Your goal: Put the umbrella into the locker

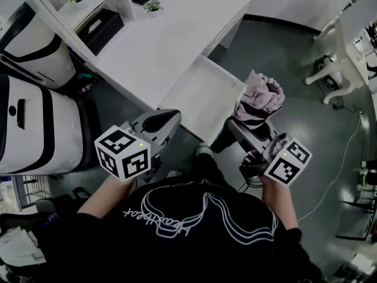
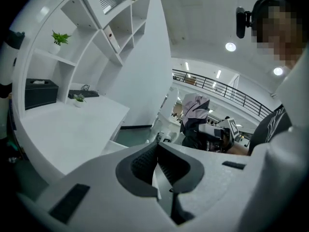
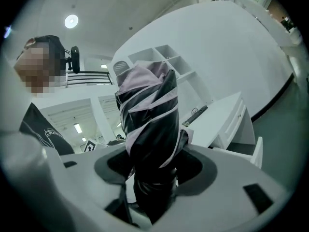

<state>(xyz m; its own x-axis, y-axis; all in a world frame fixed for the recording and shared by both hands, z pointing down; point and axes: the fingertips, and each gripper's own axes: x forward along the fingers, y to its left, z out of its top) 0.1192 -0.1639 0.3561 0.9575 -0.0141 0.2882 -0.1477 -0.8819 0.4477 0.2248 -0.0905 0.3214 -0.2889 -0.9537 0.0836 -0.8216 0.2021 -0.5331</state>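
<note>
Near desk, right tongs around umbrella

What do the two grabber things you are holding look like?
The left gripper and the right gripper are chunky pale grey shells with dark, ribbed fingers. Each carries a white cube printed with black square patterns. The person wears a black top with looping white lines.
</note>
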